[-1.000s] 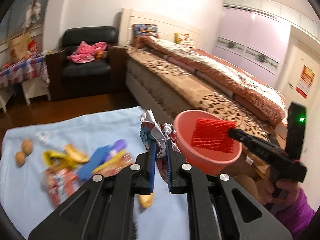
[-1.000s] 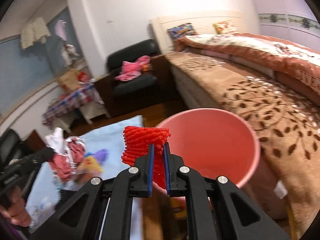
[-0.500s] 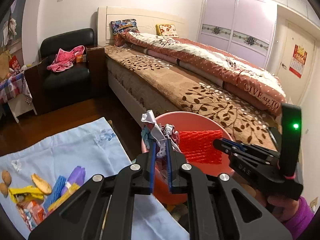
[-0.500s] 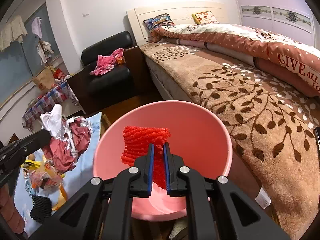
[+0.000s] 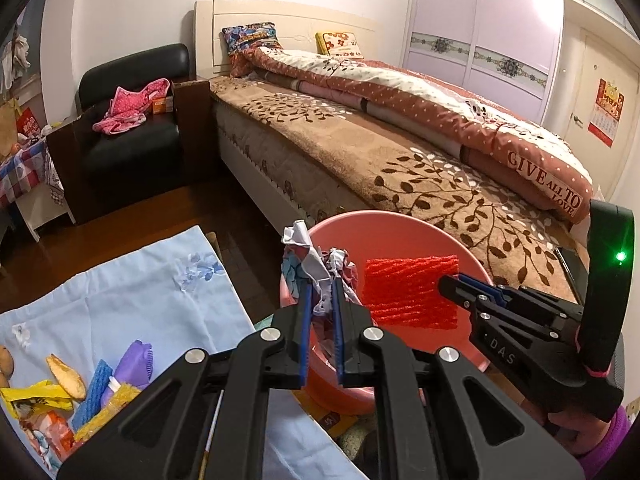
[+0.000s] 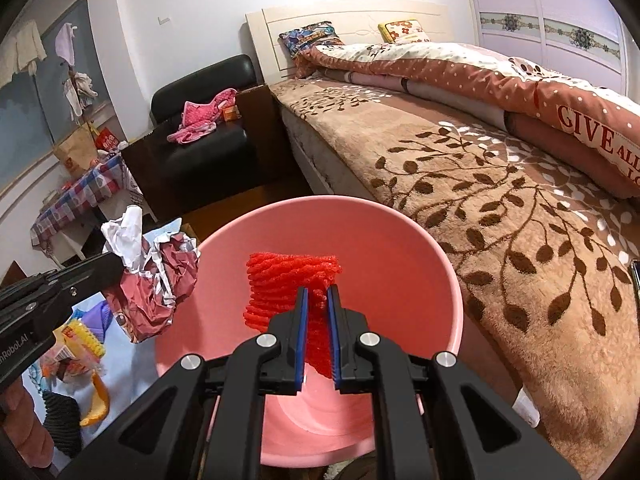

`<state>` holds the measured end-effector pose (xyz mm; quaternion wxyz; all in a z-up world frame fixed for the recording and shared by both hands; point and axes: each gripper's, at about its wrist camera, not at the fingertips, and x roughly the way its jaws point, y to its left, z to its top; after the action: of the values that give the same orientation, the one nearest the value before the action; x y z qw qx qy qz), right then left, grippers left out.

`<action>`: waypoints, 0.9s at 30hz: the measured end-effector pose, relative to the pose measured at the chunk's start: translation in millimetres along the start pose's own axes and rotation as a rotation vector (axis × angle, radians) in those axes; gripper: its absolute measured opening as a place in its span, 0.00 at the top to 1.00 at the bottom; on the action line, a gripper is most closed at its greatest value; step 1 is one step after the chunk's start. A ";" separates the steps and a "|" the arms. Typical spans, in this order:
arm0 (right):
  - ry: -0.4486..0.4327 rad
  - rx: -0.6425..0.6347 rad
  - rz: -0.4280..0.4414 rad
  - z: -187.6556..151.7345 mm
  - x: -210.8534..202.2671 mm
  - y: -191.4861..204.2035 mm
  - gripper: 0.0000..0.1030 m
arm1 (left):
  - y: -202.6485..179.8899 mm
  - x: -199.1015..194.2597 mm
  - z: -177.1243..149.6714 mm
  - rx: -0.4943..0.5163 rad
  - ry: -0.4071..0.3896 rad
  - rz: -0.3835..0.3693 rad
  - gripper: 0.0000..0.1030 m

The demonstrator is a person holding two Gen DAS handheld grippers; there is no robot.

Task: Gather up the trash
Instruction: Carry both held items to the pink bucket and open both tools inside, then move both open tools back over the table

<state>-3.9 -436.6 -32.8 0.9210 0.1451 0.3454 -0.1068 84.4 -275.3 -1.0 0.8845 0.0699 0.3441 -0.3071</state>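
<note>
I see a pink bucket (image 6: 400, 240) with red ridged foam netting (image 6: 288, 284) over it and a crumpled maroon-and-white wrapper (image 6: 156, 276) at its left rim. The bed cover (image 6: 480, 184) is tan with brown leaves, the quilt (image 6: 460, 72) rust with white dots, the cloth (image 5: 132, 296) pale blue with faint flowers.

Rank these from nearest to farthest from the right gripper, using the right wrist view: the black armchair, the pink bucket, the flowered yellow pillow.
From the right gripper:
1. Pink bucket, directly below and ahead.
2. Black armchair, across the floor, to the left.
3. Flowered yellow pillow, at the headboard, far end of the bed.
</note>
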 end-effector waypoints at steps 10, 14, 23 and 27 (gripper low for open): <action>0.007 -0.021 -0.010 -2.4 2.5 2.2 0.62 | 4.7 -4.0 1.8 -0.020 -0.006 0.018 0.67; -0.002 -0.021 -0.007 -2.7 -0.9 2.1 0.58 | 5.4 -11.6 2.7 -0.020 -0.024 0.025 0.64; -0.023 -0.007 0.007 -2.5 -13.2 4.3 0.52 | 14.2 -34.9 -2.3 -0.022 -0.052 0.033 0.64; -0.031 -0.011 0.017 -2.7 -18.8 7.2 0.52 | 24.0 -42.3 -9.8 -0.042 -0.049 0.044 0.64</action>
<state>-17.4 -427.2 -20.8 0.9278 0.1414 0.3305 -0.0995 68.8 -231.8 17.1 0.9005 0.0515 0.3272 -0.2818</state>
